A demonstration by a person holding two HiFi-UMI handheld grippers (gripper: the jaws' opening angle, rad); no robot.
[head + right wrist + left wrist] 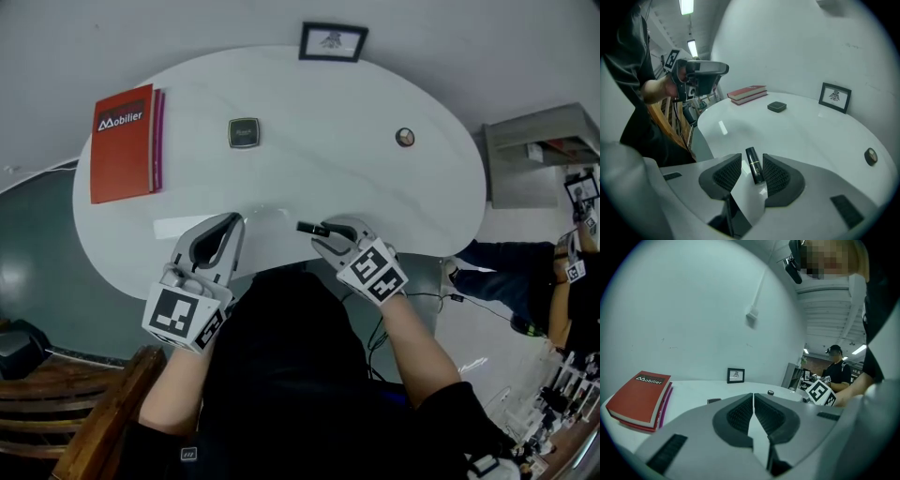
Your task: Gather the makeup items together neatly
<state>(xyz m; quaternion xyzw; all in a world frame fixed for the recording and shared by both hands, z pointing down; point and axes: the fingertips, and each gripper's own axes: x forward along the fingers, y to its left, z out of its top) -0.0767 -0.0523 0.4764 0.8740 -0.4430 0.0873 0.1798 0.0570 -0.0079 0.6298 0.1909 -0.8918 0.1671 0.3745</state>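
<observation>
My right gripper (323, 232) (751, 158) hangs just over the near edge of the white table (319, 169), shut on a black lipstick tube (311, 228) (754, 169) that sticks out past its tips. A little to its left, my left gripper (234, 218) (753, 395) is shut with nothing in it. A dark square compact (244, 132) (777, 107) (714, 401) lies at mid-table. A small round pot (404, 137) (870, 156) (770, 392) sits far right of it.
A red book (122, 142) (640, 398) lies on a magenta one at the table's left. A framed picture (333, 41) (835, 97) stands at the back edge against the wall. A wooden chair (84, 403) is at my near left. Another person (525, 281) is at the right.
</observation>
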